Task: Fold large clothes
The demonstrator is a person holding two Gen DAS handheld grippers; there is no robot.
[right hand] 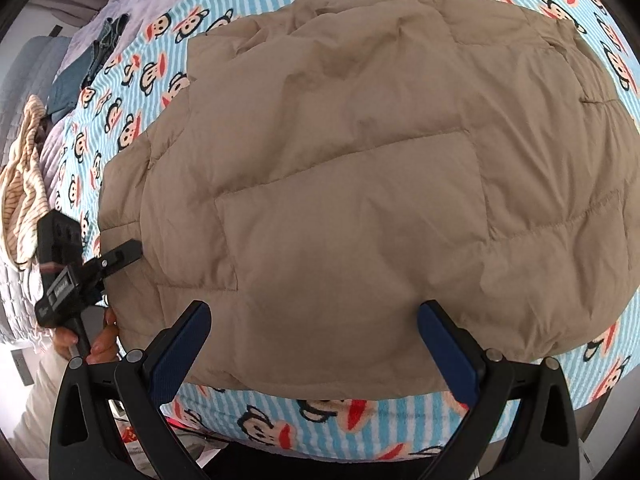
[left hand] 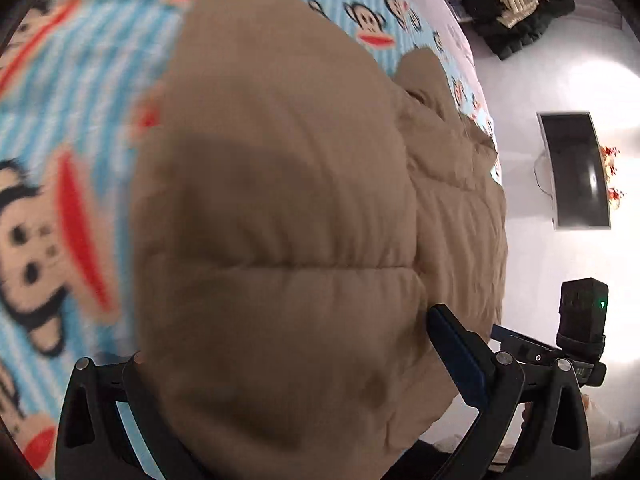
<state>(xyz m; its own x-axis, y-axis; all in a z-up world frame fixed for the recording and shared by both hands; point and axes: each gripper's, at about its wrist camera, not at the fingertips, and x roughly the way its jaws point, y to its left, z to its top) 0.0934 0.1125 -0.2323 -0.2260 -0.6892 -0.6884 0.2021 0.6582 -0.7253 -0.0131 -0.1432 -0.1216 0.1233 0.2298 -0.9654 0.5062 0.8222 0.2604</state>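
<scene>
Spreading wide, the right gripper [right hand: 314, 344] hovers with its blue-padded fingers [right hand: 180, 352] parted over the near hem of a tan quilted puffer jacket [right hand: 360, 184], holding nothing. The jacket lies flat on a bed covered by a blue-striped sheet with cartoon monkey faces [right hand: 320, 416]; a strip of that sheet shows just below the fingers. From this gripper the jacket's long axis runs straight ahead, hem nearest and the narrower, rumpled upper part farthest, tilting a little to the left. Left of this gripper, the left gripper [right hand: 120, 254] meets the jacket's left edge, held by a person's hand [right hand: 102, 340]. Farther left lie a striped cream garment [right hand: 24, 184] and dark blue folded clothes [right hand: 76, 80] near the far bed edge.

In the left wrist view, the left gripper [left hand: 280, 356] has jacket fabric [left hand: 280, 200] bulging between its fingers and hiding one of them, so I cannot tell whether it grips. Beyond, the jacket stretches away to the upper right along the bed edge. To the far right a dark screen [left hand: 576, 168] stands against a white wall.
</scene>
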